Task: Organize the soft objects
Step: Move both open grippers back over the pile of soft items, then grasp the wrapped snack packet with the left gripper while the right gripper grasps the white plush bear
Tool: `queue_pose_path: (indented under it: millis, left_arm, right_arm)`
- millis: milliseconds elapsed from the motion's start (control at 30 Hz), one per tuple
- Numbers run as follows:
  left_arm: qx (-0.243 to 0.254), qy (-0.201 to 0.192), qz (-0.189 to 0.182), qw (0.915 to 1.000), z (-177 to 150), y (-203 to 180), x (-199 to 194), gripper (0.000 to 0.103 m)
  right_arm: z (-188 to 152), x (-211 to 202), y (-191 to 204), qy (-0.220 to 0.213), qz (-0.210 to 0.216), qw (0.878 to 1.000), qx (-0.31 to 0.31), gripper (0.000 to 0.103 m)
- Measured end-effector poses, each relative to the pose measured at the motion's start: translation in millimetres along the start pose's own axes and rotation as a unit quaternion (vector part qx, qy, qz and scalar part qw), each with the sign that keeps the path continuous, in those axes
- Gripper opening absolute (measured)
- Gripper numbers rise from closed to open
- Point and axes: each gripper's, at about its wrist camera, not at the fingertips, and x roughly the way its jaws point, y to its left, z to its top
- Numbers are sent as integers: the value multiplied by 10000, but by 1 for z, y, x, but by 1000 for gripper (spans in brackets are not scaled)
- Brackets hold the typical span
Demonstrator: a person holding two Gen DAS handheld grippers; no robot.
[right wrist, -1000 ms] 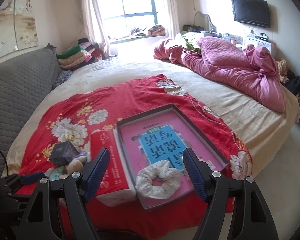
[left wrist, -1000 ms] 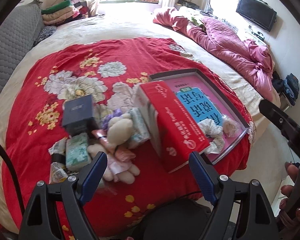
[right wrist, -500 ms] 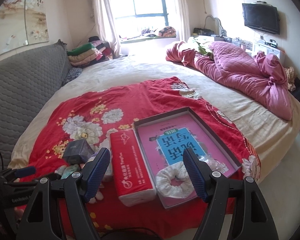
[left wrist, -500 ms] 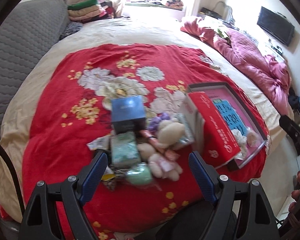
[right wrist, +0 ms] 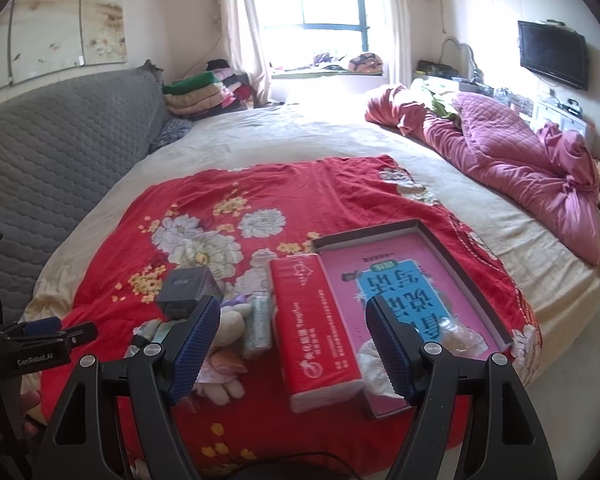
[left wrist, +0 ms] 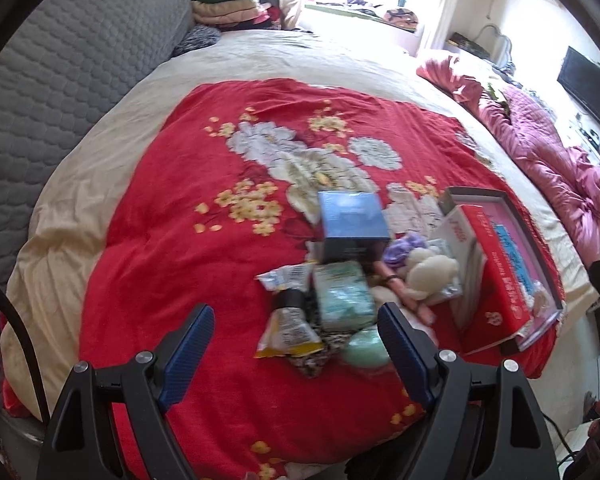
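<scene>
left wrist: my left gripper (left wrist: 296,326) hangs released, empty, above the pile of soft objects (left wrist: 352,280) on the red blanket (left wrist: 180,240) | right wrist: my right gripper (right wrist: 294,326) released, empty, over the red tissue pack (right wrist: 316,328) beside the tray (right wrist: 452,256)

Both views are taken from above the near edge of the bed, looking forward and down between each gripper's fingers. The red floral blanket (left wrist: 204,264) (right wrist: 332,192), red tissue pack (left wrist: 496,276) (right wrist: 316,320) and small-item pile (left wrist: 340,280) (right wrist: 220,320) are shared.
</scene>
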Motion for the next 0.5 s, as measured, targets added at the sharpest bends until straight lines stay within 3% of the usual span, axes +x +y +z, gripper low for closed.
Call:
queue_pose_path:
  millis: [300,500]
  left_arm:
    - [-296,162,200,9992,-7,42,15,83]
    - [-322,300,223,9988,-14,45,31,83]
  right_arm:
    - [-5,18,17,156,62,9998,-134,77]
    - [-9,29,35,241,166,9991,-294,77]
